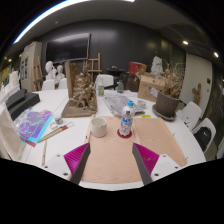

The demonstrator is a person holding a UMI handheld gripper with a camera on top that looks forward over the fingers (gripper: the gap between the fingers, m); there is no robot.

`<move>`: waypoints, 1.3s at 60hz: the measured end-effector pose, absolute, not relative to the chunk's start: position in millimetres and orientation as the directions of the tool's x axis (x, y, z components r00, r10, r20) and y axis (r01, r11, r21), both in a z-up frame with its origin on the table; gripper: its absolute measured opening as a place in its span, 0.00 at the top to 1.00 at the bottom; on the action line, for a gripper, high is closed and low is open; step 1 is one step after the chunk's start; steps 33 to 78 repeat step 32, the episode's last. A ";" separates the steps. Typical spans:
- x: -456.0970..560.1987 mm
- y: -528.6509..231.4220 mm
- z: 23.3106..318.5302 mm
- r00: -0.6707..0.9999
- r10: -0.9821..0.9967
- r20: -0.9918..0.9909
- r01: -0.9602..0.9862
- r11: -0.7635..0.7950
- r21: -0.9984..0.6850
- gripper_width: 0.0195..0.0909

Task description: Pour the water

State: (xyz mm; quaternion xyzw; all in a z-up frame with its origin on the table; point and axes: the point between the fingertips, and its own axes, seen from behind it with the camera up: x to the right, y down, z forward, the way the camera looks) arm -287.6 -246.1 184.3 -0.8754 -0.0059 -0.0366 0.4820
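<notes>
A cluttered workshop room with a white table [60,165] is seen. The gripper [111,168] has its fingers spread wide, holding nothing, above a flat brown cardboard sheet [120,150]. Just beyond them stand a clear plastic water bottle with blue label [126,121] and beside it a small white cup [99,127].

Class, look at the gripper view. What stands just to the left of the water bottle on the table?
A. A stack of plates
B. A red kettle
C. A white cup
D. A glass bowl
C: a white cup stands on the table just left of the water bottle, both beyond the open gripper, which holds nothing.
</notes>
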 end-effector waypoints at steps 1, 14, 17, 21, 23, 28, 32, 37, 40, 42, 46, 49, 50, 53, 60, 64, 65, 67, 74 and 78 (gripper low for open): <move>-291.7 -254.7 187.3 0.997 -0.025 0.068 0.044 -0.538 -0.842 0.07; -326.2 -325.9 208.8 0.998 -0.016 0.056 0.038 -0.551 -0.834 0.07; -326.5 -334.3 209.4 0.998 -0.024 0.059 0.036 -0.556 -0.830 0.07; -327.8 -340.6 206.7 0.999 -0.027 0.045 0.022 -0.561 -0.827 0.08; -327.4 -341.9 205.8 0.998 -0.029 0.049 0.024 -0.559 -0.829 0.07; -325.2 -343.4 203.7 0.998 -0.038 0.051 0.021 -0.556 -0.831 0.07; -321.8 -344.6 203.1 0.996 -0.041 0.073 0.038 -0.561 -0.827 0.07; -321.8 -344.6 203.1 0.996 -0.041 0.073 0.038 -0.561 -0.827 0.07; -321.8 -344.6 203.1 0.996 -0.041 0.073 0.038 -0.561 -0.827 0.07; -321.8 -344.6 203.1 0.996 -0.041 0.073 0.038 -0.561 -0.827 0.07; -321.8 -344.6 203.1 0.996 -0.041 0.073 0.038 -0.561 -0.827 0.07; -321.8 -344.6 203.1 0.996 -0.041 0.073 0.038 -0.561 -0.827 0.07; -321.8 -344.6 203.1 0.996 -0.041 0.073 0.038 -0.561 -0.827 0.07; -321.8 -344.6 203.1 0.996 -0.041 0.073 0.038 -0.561 -0.827 0.07; -321.8 -344.6 203.1 0.996 -0.041 0.073 0.038 -0.561 -0.827 0.07; -321.8 -344.6 203.1 0.996 -0.041 0.073 0.038 -0.561 -0.827 0.07; -321.8 -344.6 203.1 0.996 -0.041 0.073 0.038 -0.561 -0.827 0.07; -321.8 -344.6 203.1 0.996 -0.041 0.073 0.038 -0.561 -0.827 0.07; -321.8 -344.6 203.1 0.996 -0.041 0.073 0.038 -0.561 -0.827 0.07; -321.8 -344.6 203.1 0.996 -0.041 0.073 0.038 -0.561 -0.827 0.07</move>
